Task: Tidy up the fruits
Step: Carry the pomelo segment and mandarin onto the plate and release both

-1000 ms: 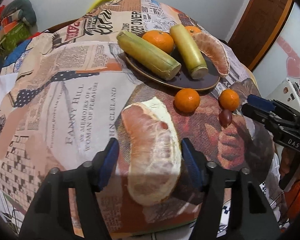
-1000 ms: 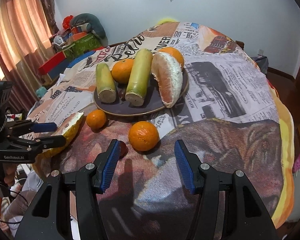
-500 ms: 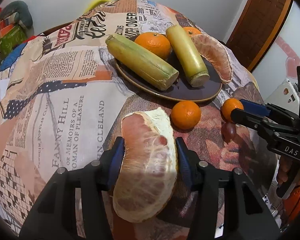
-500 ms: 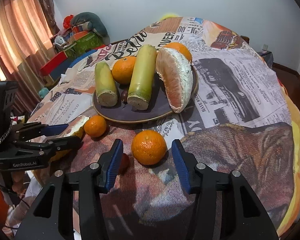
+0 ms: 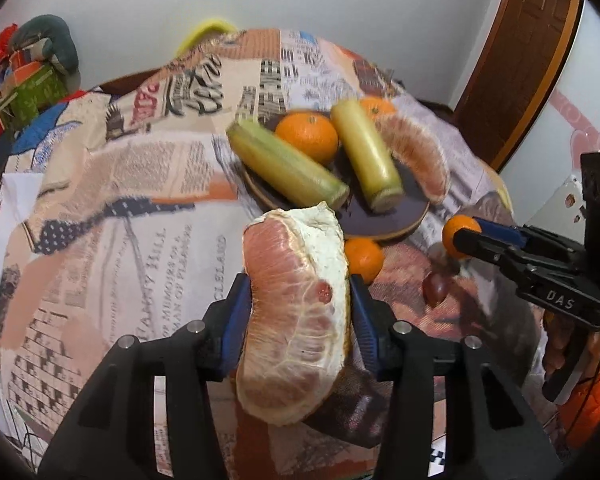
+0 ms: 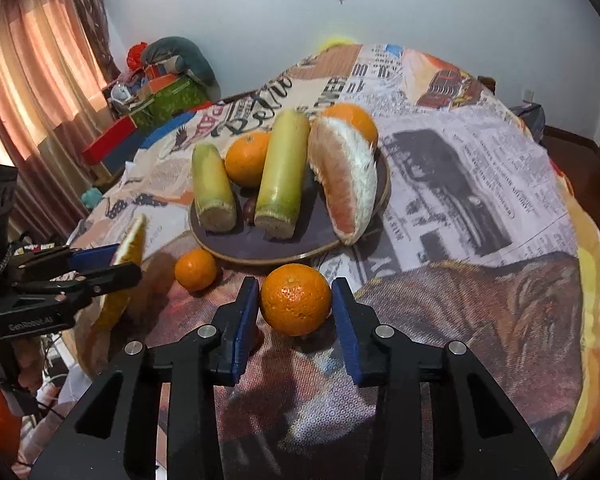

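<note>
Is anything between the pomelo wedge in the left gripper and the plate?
Nothing blocks the way from the pomelo wedge to the plate, but two sugarcane pieces, a second wedge and oranges crowd it.

left gripper: clamped on pomelo wedge
plate: far, fruit-loaded
right gripper: right, around orange

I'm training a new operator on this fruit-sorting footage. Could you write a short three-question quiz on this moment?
1. True or false: the left gripper is clamped on the pomelo wedge.
2. What sits between the right gripper's pads? A) sugarcane piece B) orange C) grape
3. How many sugarcane pieces lie on the dark plate?

Key: 1 true. 2 B. 3 two: the shorter sugarcane piece and the longer sugarcane piece.
</note>
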Demonstrator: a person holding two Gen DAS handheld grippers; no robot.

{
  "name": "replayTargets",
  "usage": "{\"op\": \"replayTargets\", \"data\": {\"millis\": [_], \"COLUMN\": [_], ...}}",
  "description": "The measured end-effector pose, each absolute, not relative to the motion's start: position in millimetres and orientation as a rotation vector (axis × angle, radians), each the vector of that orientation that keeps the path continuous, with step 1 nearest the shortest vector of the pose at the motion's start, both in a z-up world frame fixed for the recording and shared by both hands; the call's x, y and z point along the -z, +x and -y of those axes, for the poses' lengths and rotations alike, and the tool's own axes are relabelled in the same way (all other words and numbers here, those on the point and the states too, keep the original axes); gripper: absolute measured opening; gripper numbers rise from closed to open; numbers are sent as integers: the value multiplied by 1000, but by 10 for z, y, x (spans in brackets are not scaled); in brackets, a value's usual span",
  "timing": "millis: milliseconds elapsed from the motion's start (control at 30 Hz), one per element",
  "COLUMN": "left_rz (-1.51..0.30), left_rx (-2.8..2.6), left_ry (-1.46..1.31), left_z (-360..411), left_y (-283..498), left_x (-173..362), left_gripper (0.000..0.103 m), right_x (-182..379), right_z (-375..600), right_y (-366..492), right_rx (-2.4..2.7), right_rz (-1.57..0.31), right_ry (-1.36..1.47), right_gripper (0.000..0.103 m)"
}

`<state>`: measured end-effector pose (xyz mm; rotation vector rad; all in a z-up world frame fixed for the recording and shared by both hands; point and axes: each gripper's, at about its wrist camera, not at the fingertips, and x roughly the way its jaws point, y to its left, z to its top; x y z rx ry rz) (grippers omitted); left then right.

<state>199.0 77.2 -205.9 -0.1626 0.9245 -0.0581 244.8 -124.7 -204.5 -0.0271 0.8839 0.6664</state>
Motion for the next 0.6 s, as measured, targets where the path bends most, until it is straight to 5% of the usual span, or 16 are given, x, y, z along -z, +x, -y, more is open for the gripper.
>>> {"op": "replayTargets", "data": {"millis": [467,533,600], "left_rz": [-809,-805,-808], "left_rx": [102,119,138], "left_ry": [-171,-168,-165], "left_z": [-662,-623,-584], "left_y": [2247,2307,2356], "left_x": [1657,1646,1642], "left_gripper": [44,42,28], "right_x": [1756,1735,1724], "right_z": [1199,1179,1175], "right_y": [2560,2603,2626], "right_rx": [-672,-674,-676], "right_rz": [-781,-772,-765], "right_ry": [-18,-17,-17], "right_gripper": [34,34,34]}}
